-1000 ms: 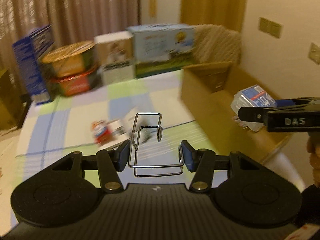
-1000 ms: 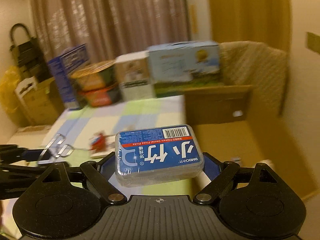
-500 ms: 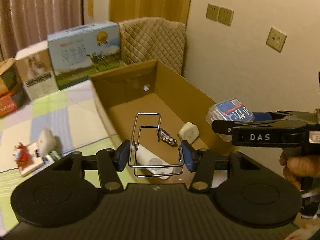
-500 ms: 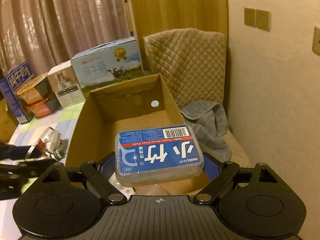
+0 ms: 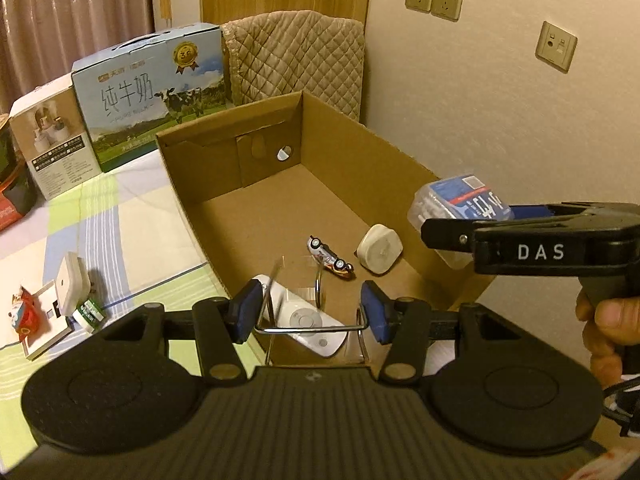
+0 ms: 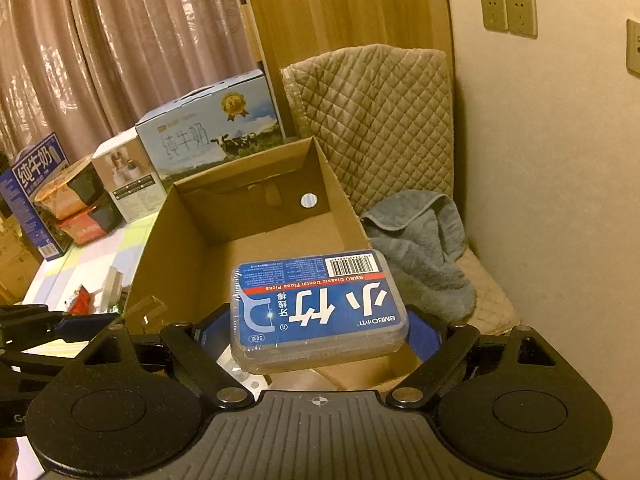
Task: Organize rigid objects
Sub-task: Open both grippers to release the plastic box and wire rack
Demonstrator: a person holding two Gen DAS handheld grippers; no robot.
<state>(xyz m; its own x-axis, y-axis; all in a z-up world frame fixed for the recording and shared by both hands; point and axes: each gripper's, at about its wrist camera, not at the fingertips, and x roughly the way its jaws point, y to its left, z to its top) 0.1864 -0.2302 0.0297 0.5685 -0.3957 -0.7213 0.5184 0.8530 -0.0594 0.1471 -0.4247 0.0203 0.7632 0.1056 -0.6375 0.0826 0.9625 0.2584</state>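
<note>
My left gripper [image 5: 310, 312] is shut on a thin wire frame [image 5: 308, 329], its blue pads pressing the frame's two sides just above the near end of an open cardboard box [image 5: 224, 200]. On the box floor lie a white remote [image 5: 308, 320], a toy car [image 5: 330, 258] and a white plug [image 5: 379, 248]. My right gripper [image 6: 320, 332] is shut on a blue box of dental floss picks [image 6: 320, 308], held over the same cardboard box [image 6: 160, 240]. In the left wrist view the right gripper [image 5: 460, 220] reaches in from the right with the floss box [image 5: 464, 204].
On the checked cloth left of the box lie a white adapter [image 5: 72, 284], a red toy [image 5: 24, 312] and a small green bottle [image 5: 88, 310]. A milk carton [image 5: 152, 96] and a white carton [image 5: 52, 140] stand behind. A quilted cushion [image 6: 372, 120] and a grey towel [image 6: 424, 240] lie to the right.
Both grippers swung right, from over the checked cloth to over the cardboard box, and dipped lower. Each has kept its grip. The box contents came into view.
</note>
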